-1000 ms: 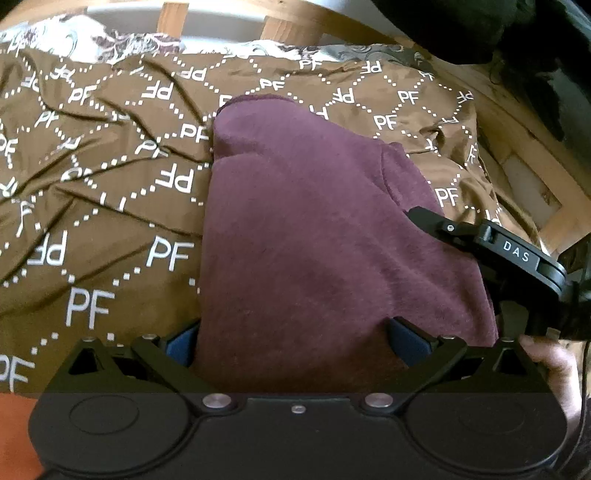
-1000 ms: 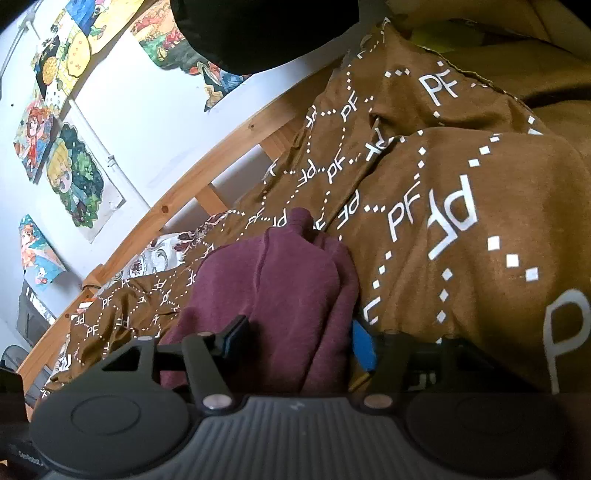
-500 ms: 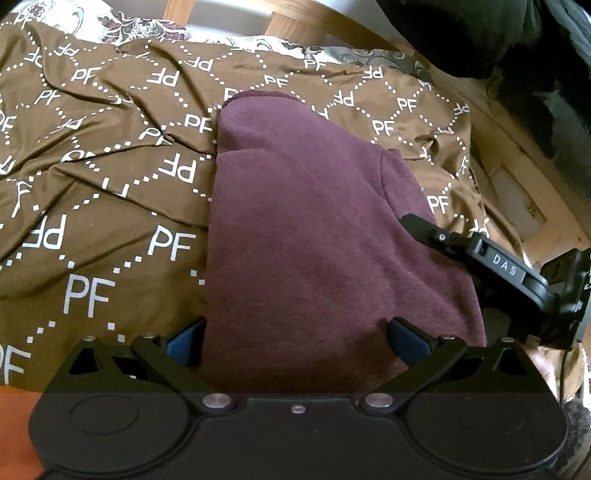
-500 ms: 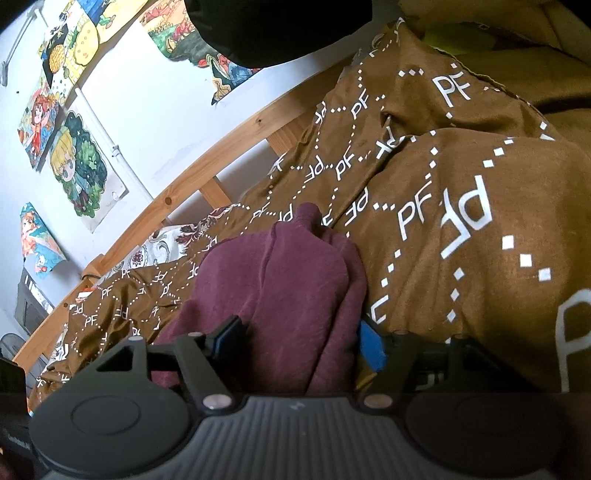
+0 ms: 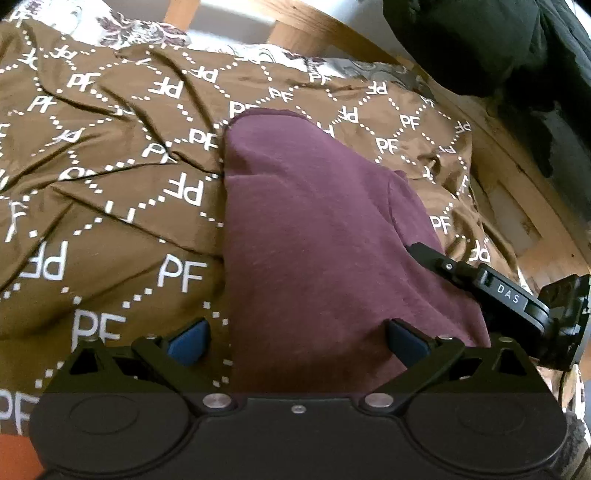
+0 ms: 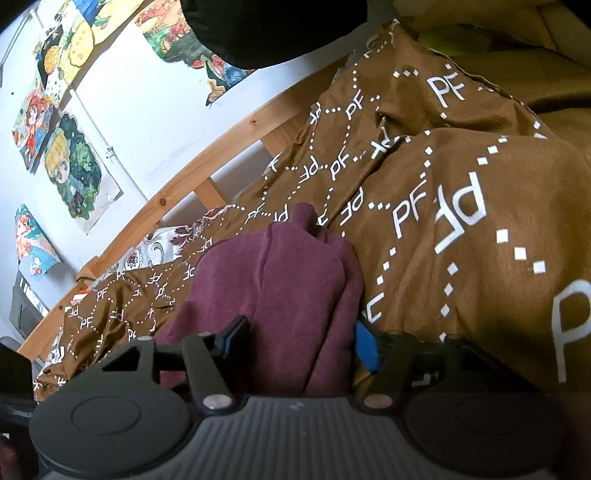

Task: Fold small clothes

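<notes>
A small maroon garment [image 5: 317,236] lies folded lengthwise on a brown bedspread printed with white "PF" letters [image 5: 110,192]. My left gripper [image 5: 295,339] is open over its near end; the left blue pad [image 5: 188,341] sits on the bedspread, the right pad [image 5: 406,343] on the cloth. My right gripper [image 6: 299,339] is open with the garment's bunched edge [image 6: 288,295] lying between its fingers. The right gripper also shows in the left wrist view [image 5: 480,284], at the garment's right side.
A wooden bed frame [image 5: 332,26] runs along the far side, with a floral sheet [image 5: 140,29] at its foot. A white wall with cartoon posters [image 6: 74,166] stands behind. A dark shape [image 5: 498,44] hangs at top right.
My left gripper has drawn back and shifted left; its left pad is now off the garment, on the bedspread. The right gripper stays around the garment's edge.
</notes>
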A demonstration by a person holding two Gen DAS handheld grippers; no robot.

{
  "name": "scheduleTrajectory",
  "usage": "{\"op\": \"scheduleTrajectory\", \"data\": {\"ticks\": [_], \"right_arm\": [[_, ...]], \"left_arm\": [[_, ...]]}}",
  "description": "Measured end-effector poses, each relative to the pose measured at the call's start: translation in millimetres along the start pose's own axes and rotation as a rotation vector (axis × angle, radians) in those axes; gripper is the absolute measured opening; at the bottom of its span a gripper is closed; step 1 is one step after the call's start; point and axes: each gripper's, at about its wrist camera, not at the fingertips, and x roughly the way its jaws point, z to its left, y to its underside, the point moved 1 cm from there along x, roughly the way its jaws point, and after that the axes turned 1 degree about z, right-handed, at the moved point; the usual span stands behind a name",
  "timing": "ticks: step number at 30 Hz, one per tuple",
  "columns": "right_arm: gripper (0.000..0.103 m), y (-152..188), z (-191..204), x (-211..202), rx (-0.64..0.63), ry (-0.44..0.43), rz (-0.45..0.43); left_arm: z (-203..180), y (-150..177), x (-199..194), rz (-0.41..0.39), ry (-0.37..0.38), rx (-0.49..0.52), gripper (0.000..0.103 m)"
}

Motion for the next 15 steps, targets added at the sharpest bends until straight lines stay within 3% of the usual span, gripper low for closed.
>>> {"op": "scheduleTrajectory", "data": {"ticks": [6,10,15], "right_arm": [[0.057,0.5,-2.8,-0.3,0.031,-0.008,0.003],[0.056,0.9,0.5,-0.3,0.033,-0.001,0.006],[0.045,1.4,1.3,0.1,0.053,-0.009,0.009]], "left_arm": [[5.0,-3.7,1.6,0.035,0.056,-0.029,0.086],[2.2,-5.5,2.2,0.052,0.041,-0.017,0.082],[-2.9,-8.8,-0.6,0.061,0.015,0.014,0.068]]}}
